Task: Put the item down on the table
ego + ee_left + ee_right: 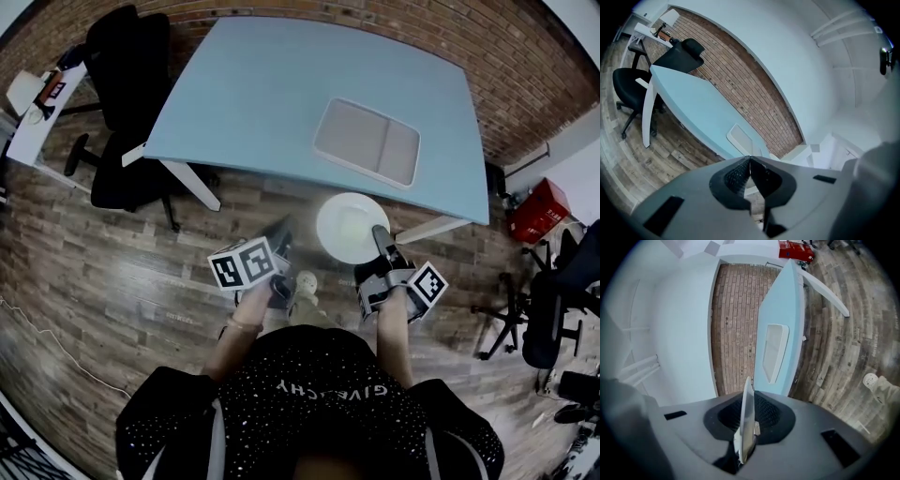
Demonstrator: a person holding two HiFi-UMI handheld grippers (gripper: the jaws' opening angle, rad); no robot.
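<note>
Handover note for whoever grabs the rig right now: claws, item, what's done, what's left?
Left claw: shut, empty.
Right claw: shut on the rim of the round white plate.
Plate: in the air, just short of the near edge of the light blue table, mostly over the wooden floor.
On the table: a pale rectangular tray, right of centre.
Done: plate gripped.
Left: carry it over the table, set it down, probably on bare top beside the tray, and open the right claw.
</note>
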